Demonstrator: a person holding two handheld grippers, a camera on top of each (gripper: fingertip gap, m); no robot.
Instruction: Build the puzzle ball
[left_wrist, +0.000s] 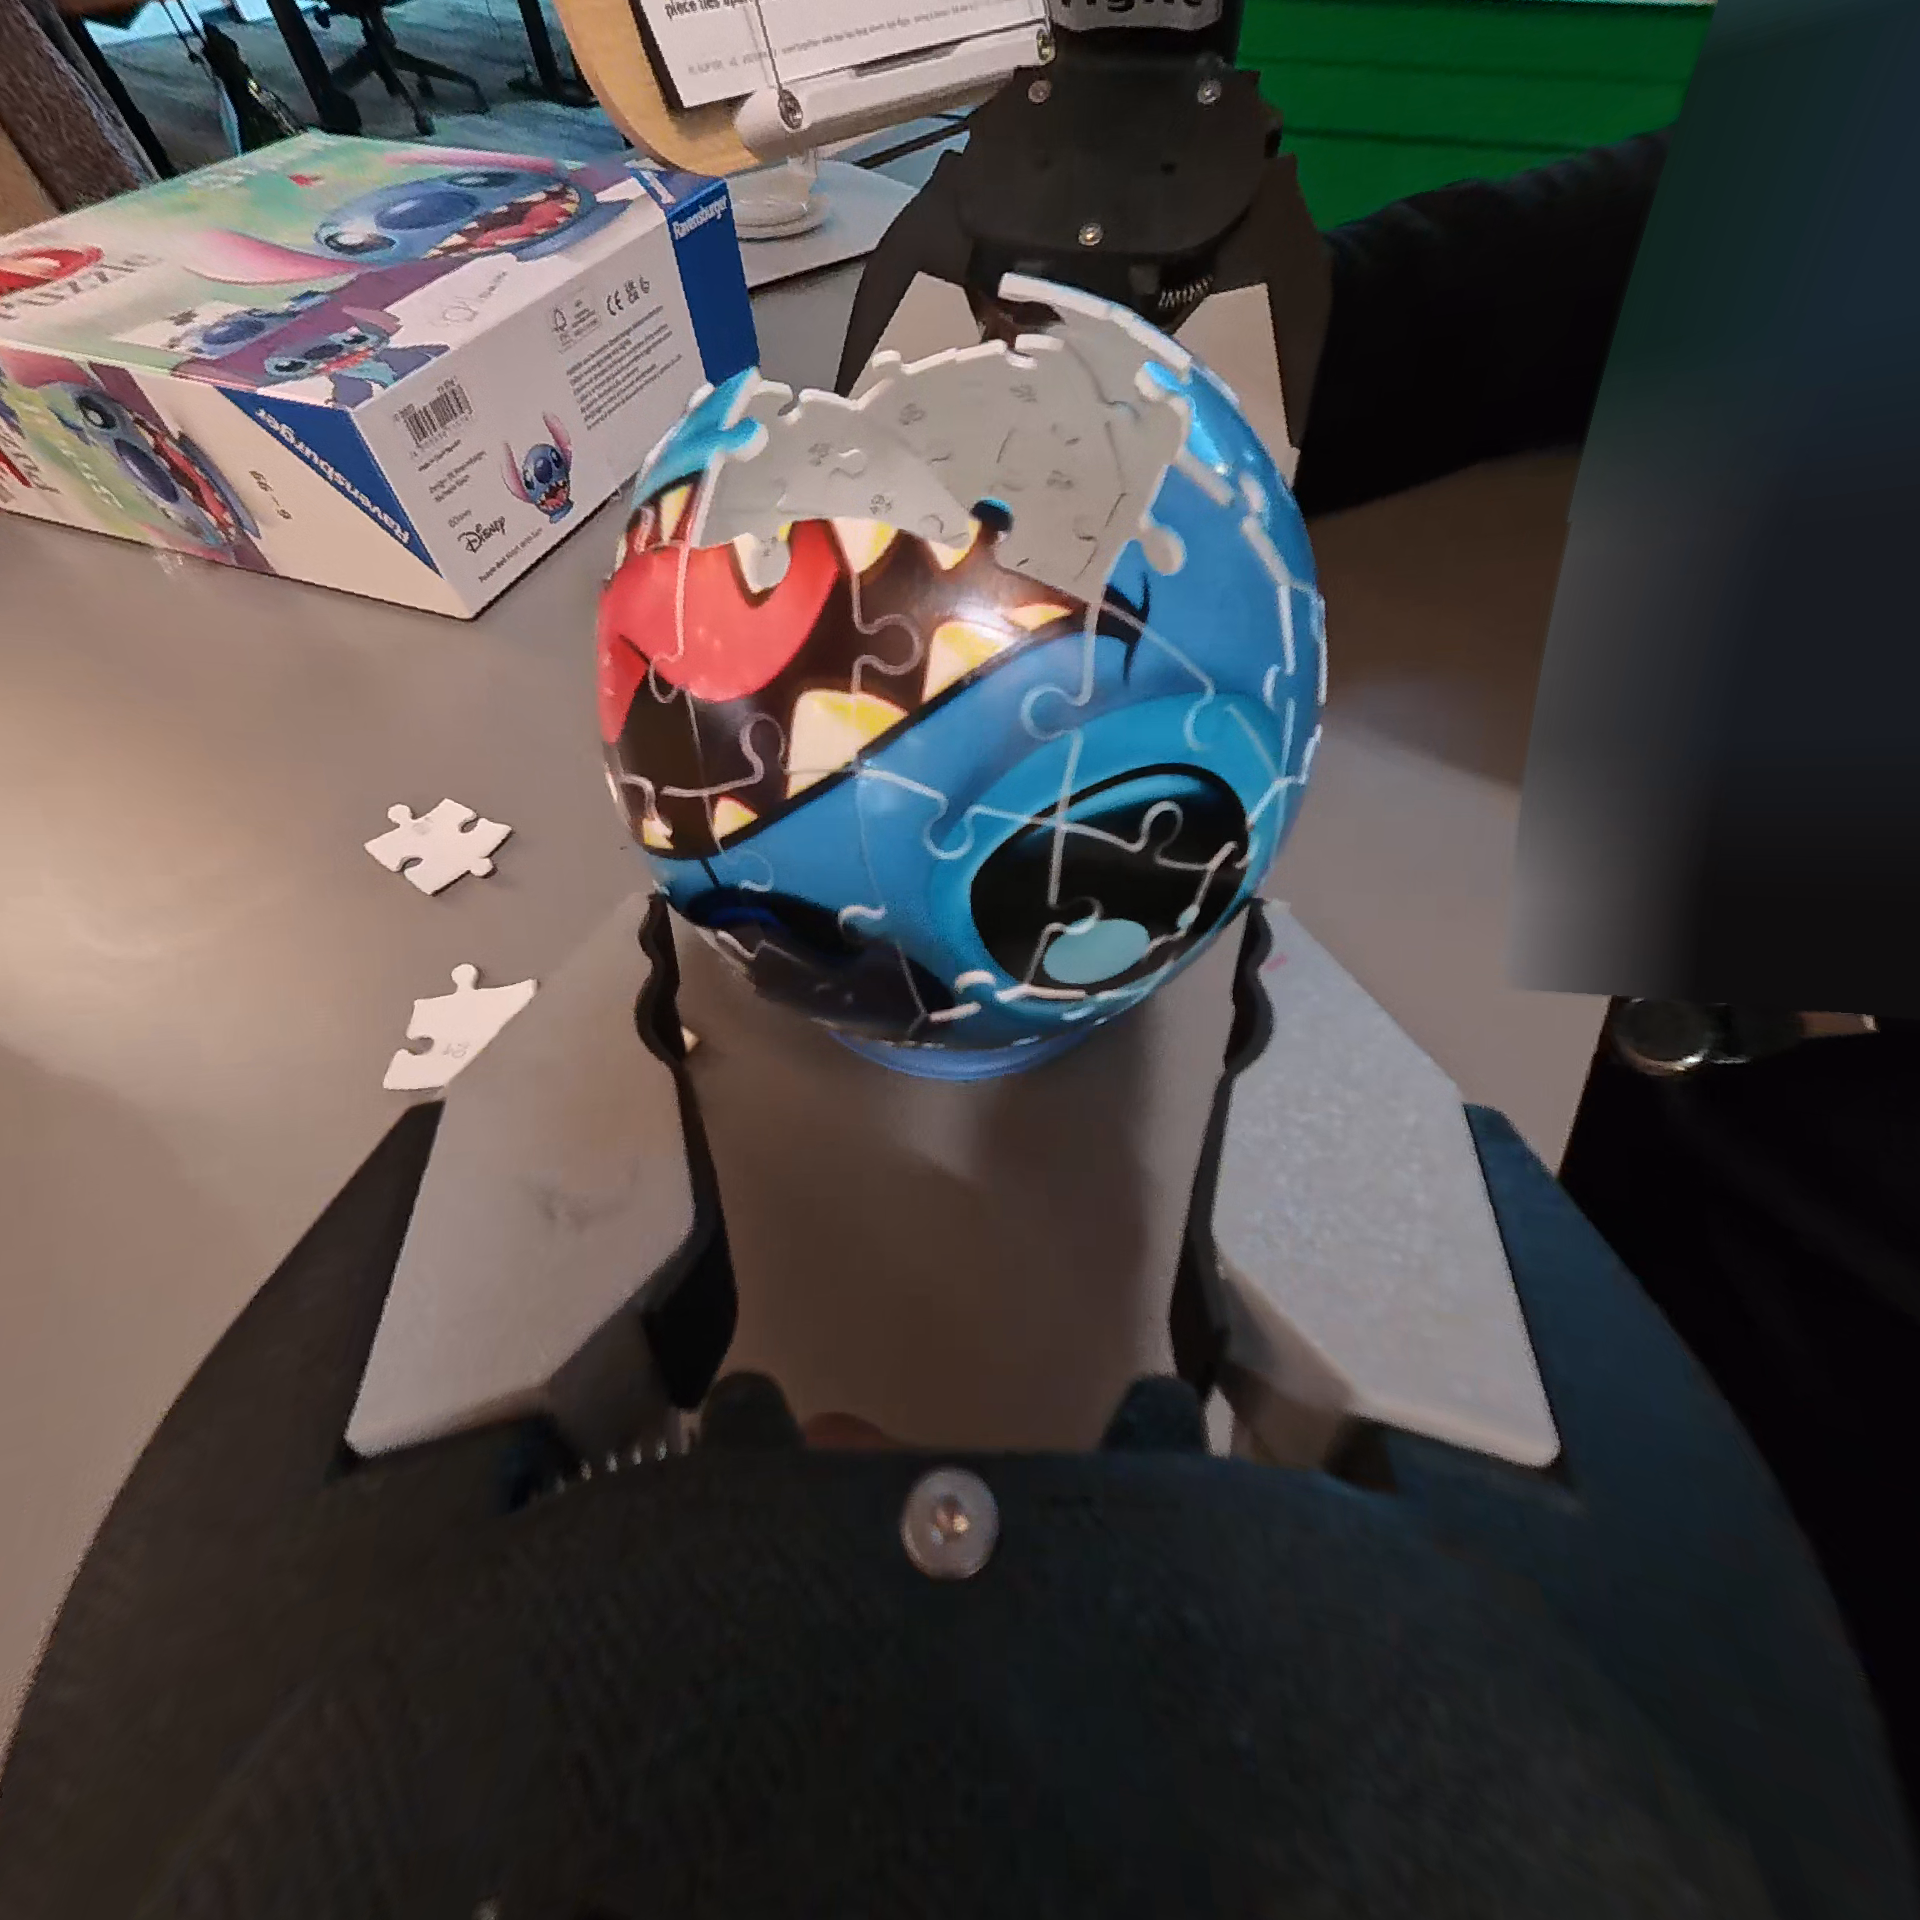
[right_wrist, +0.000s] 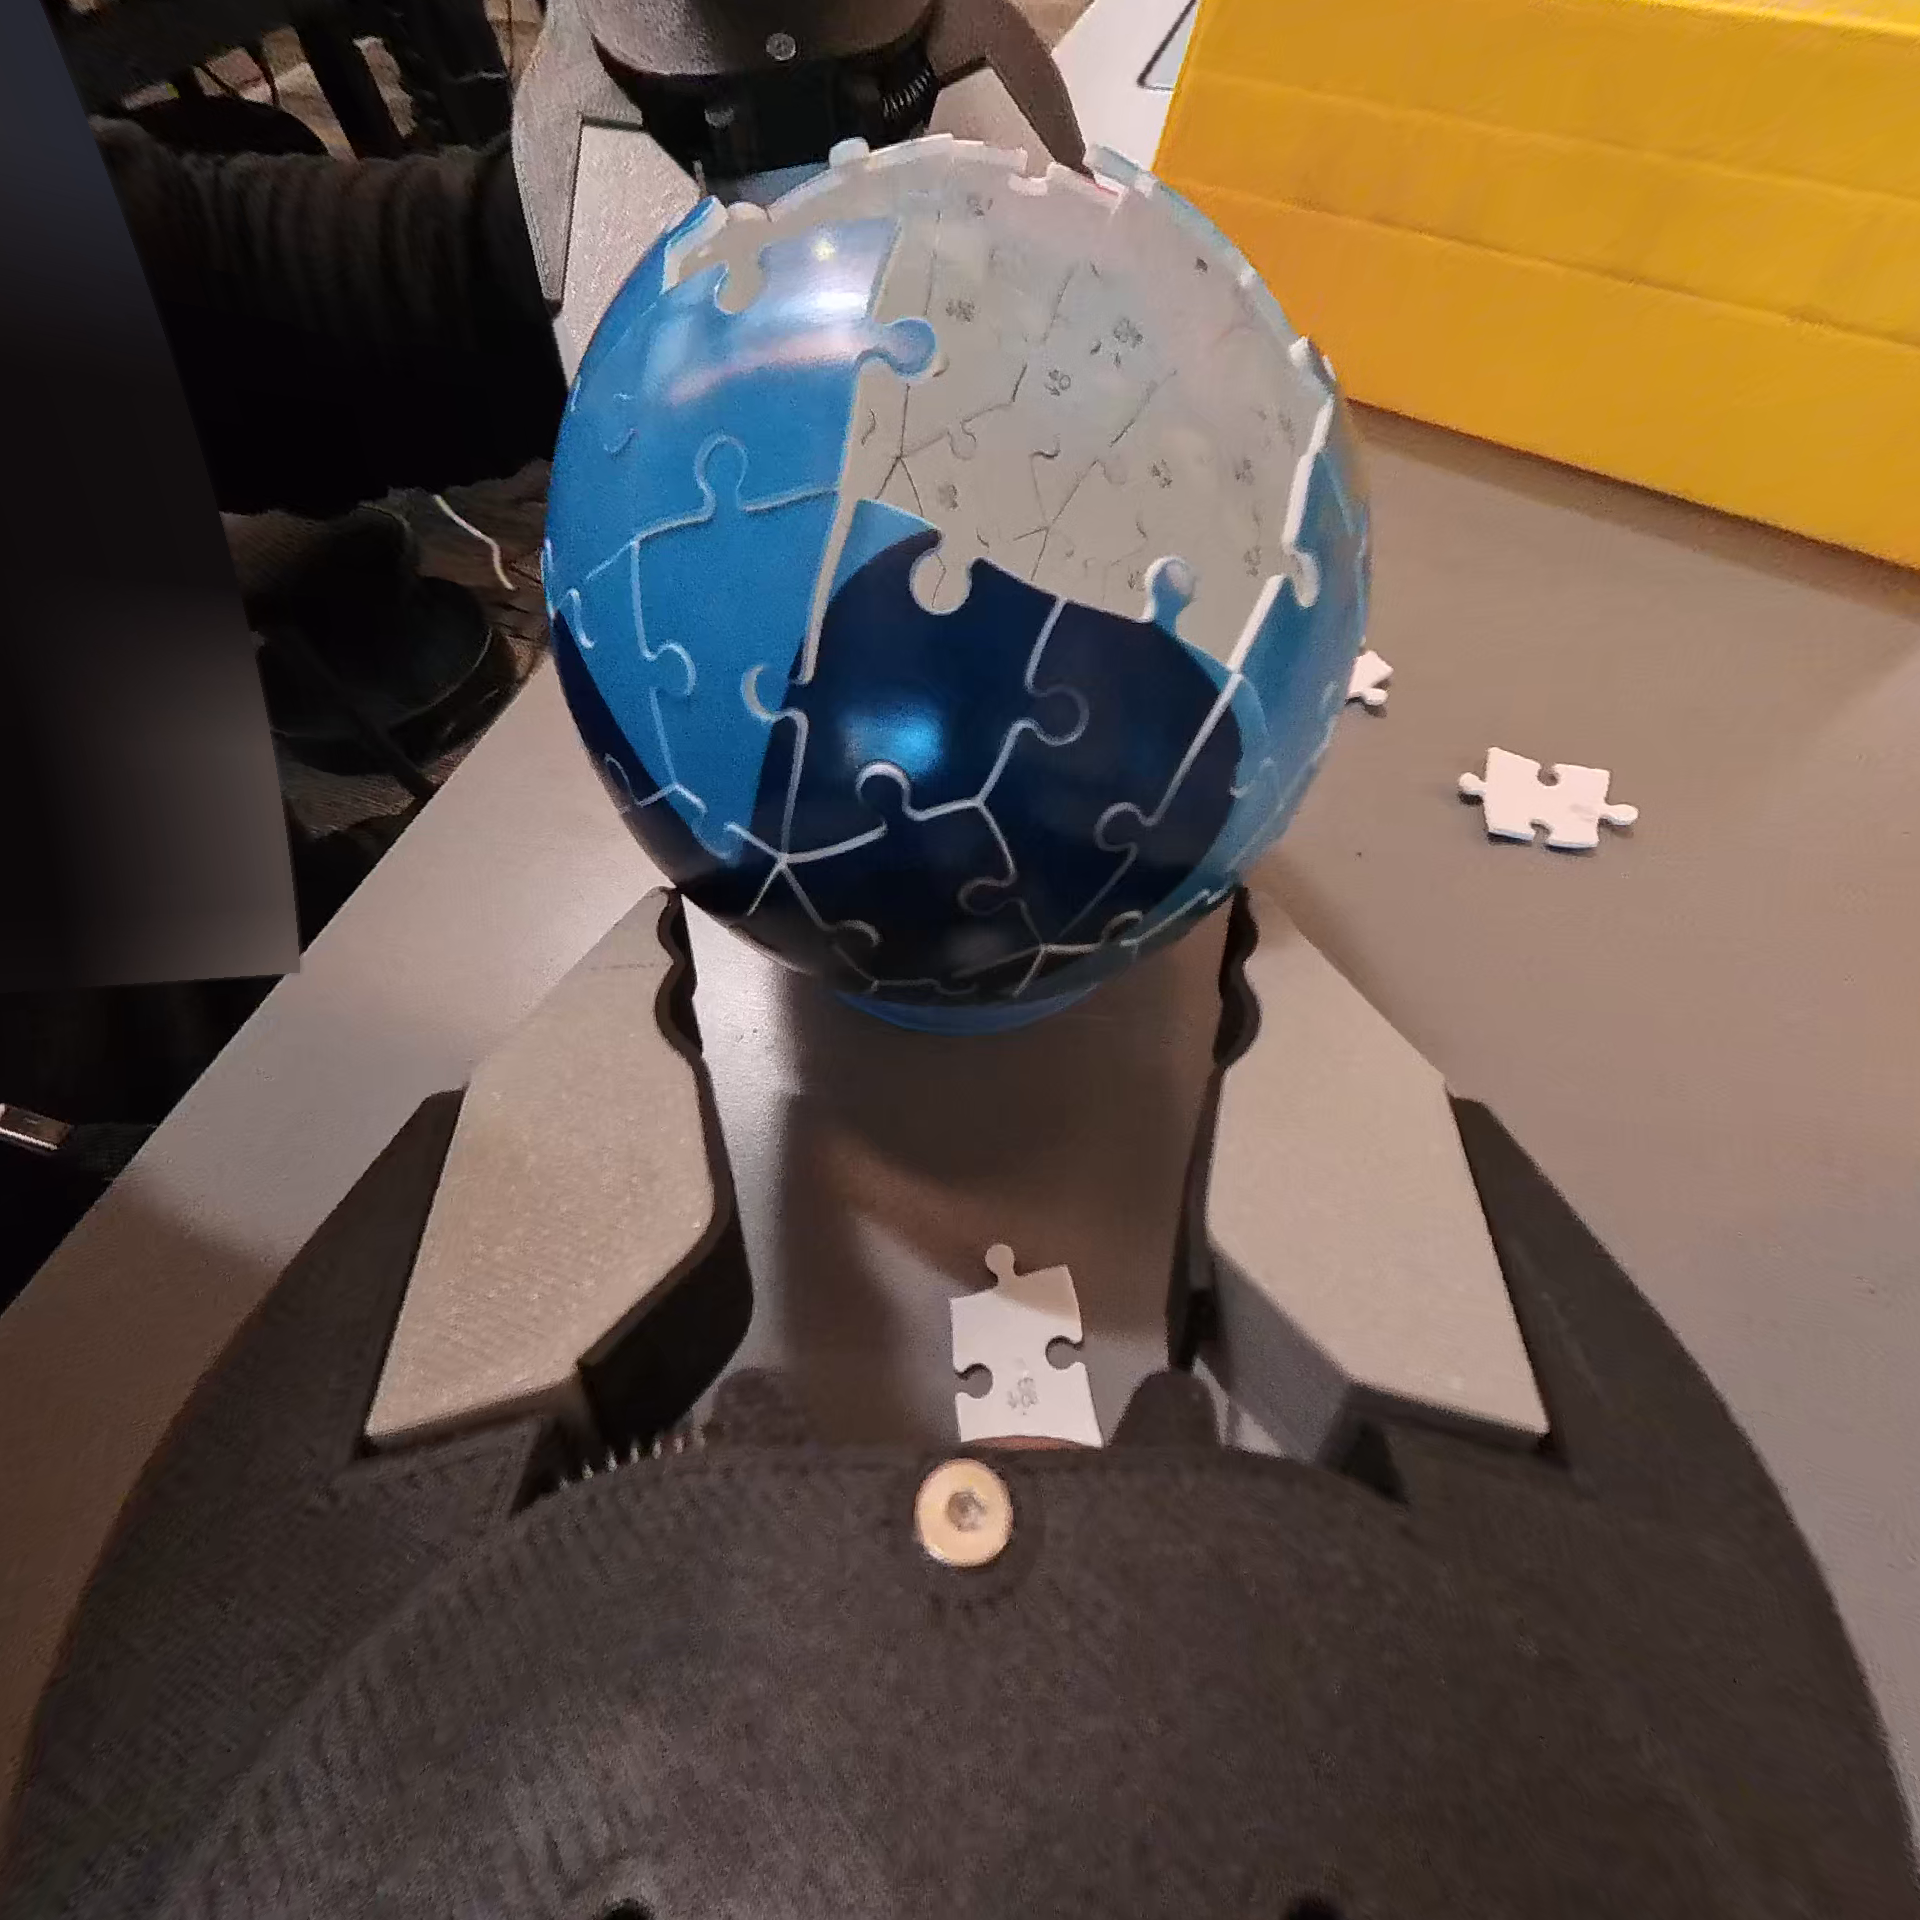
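The puzzle ball (left_wrist: 961, 707) stands on its blue ring stand (left_wrist: 935, 1055) on the grey table. It is mostly built, with a red mouth, teeth and a dark eye. A jagged hole at its top shows the white backs of the far pieces. My left gripper (left_wrist: 954, 935) is open, with its fingertips on either side of the ball's lower part. My right gripper (right_wrist: 956, 935) is open and faces the ball's blue back (right_wrist: 956, 582) from the opposite side. A loose white piece (right_wrist: 1023, 1351) lies between the right gripper's fingers. I cannot tell whether any finger touches the ball.
Two loose white pieces (left_wrist: 436, 844) (left_wrist: 457, 1023) lie left of the ball. The puzzle's box (left_wrist: 343, 343) lies behind them. More pieces (right_wrist: 1548, 798) and a yellow box (right_wrist: 1558, 208) show in the right wrist view. A person's dark sleeve (left_wrist: 1455, 343) is beside the table. Some 7 cm of space lies between my two pairs of fingers. The right tips stand about 8 cm off the loose white piece (right_wrist: 1023, 1351).
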